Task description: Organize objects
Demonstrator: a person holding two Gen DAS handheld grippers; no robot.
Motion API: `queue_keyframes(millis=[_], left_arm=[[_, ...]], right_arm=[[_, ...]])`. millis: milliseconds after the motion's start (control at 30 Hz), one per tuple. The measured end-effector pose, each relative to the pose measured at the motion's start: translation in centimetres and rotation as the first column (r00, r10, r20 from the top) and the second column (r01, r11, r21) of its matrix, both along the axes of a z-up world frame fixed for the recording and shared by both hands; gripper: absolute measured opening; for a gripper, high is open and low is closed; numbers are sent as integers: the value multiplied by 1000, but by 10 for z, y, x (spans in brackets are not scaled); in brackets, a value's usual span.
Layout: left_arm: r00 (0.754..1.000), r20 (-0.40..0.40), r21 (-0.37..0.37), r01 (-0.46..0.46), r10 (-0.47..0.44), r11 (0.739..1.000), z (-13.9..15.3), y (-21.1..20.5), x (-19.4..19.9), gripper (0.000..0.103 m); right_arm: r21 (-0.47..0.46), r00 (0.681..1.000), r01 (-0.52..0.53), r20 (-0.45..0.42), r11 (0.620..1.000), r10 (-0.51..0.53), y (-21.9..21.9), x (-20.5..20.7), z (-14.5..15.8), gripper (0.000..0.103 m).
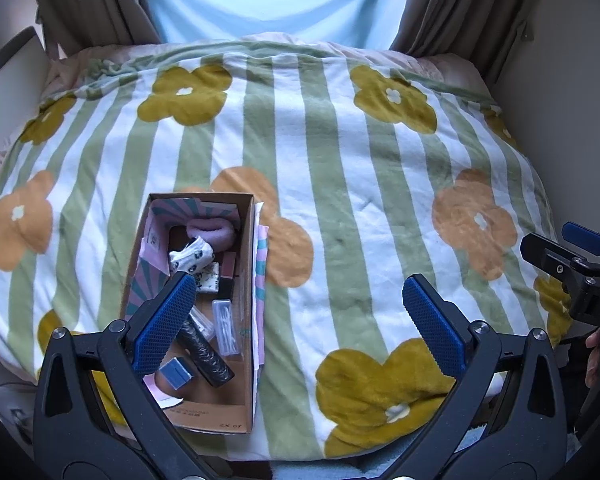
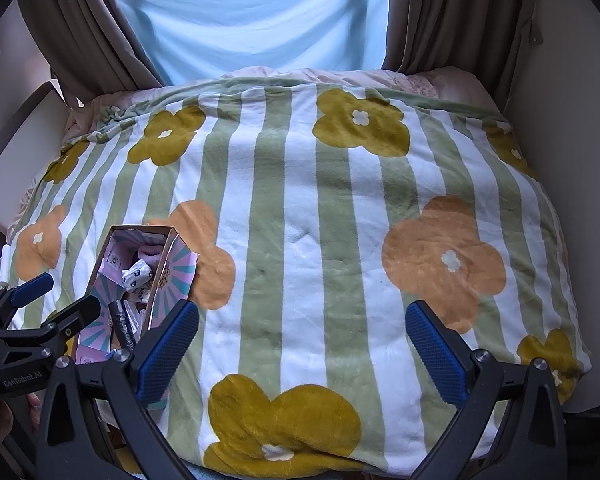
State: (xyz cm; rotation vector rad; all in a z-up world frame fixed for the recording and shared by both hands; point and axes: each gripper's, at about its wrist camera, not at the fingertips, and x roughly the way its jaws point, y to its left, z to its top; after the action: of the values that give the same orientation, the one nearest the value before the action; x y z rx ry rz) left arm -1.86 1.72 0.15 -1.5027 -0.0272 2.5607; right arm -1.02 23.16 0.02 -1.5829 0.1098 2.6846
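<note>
On the bed's left side sits the cardboard box [image 1: 204,312], its long axis running away from the viewer, filled with socks [image 1: 192,258], a dark roll [image 1: 204,350] and small cases. Left tool [image 1: 300,320] hovers nearest, wide open and empty, one finger over the box. Right tool [image 2: 302,344], likewise spread and empty, hangs over bare striped flowered blanket [image 2: 324,216]. Curtains [image 2: 452,16] frame a window beyond.
</note>
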Motion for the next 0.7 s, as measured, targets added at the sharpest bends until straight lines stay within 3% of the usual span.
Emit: queue_keyframes(millis=[300,433,600,700], left_arm=[[1000,6,-5,18,-18,1000,-3,4,-4,103],[999,-20,-40,38,-39,998,-2,14,1,103],[999,-20,5,36,-36,999,-2,18,2,103],[999,-48,-42,20,-22,999,-2,22,5,103]], right_arm=[[-7,1000,2,-9,1000,-2,-3,-8,2,103],[-11,1000,-2,-10,1000,2,-2,-9,2,103],[-14,1000,1,-11,1000,-1,0,-10,2,103],[-13,1000,4,-12,1000,-4,0,-11,2,103]])
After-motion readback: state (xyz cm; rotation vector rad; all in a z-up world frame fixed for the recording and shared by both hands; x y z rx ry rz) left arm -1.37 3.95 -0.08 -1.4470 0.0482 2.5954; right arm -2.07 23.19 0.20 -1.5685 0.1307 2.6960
